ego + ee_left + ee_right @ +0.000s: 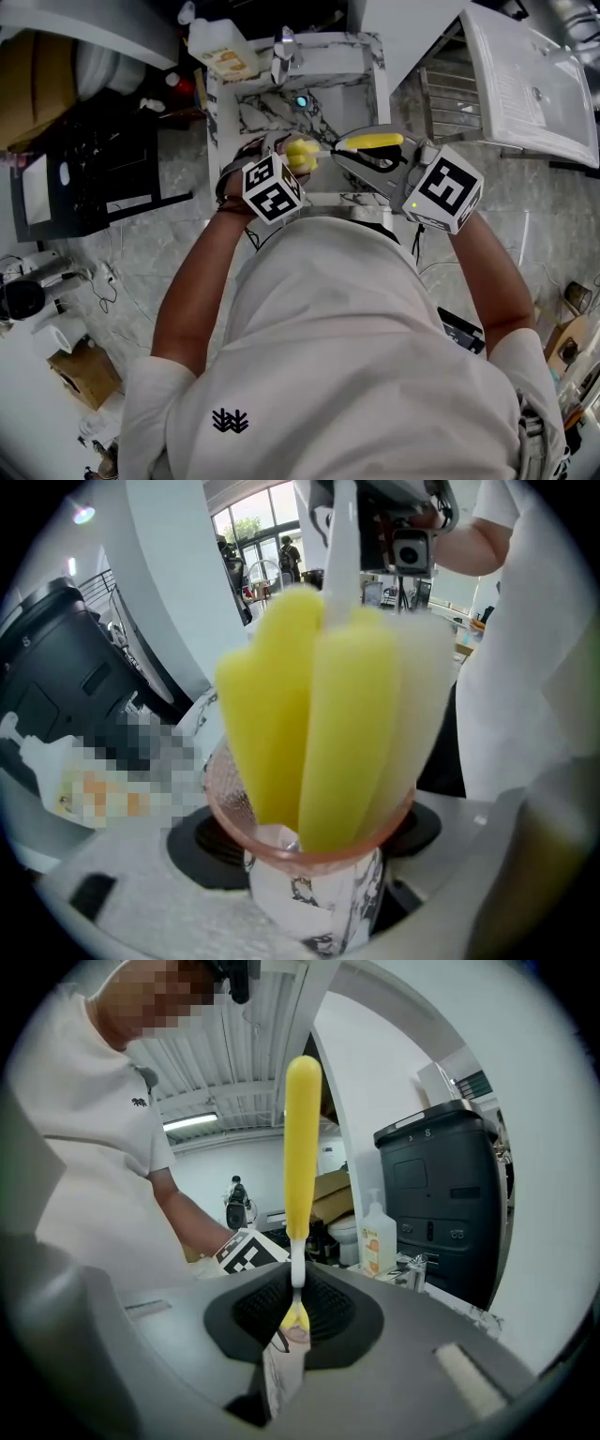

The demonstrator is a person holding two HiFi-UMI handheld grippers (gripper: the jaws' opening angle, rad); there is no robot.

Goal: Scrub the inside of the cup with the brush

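Note:
In the left gripper view a clear pink cup sits between the black pads, with my left gripper shut on it. The brush's yellow foam head stands inside the cup and fills most of its mouth. My right gripper is shut on the brush's thin white stem, and the yellow handle points up past the jaws. In the head view both grippers meet over the sink: the left gripper, the foam head, the handle and the right gripper. The cup is mostly hidden there.
A faucet and a soap bottle stand behind the marble sink. A wire rack and a white tray lie to the right. A dark appliance stands at the left.

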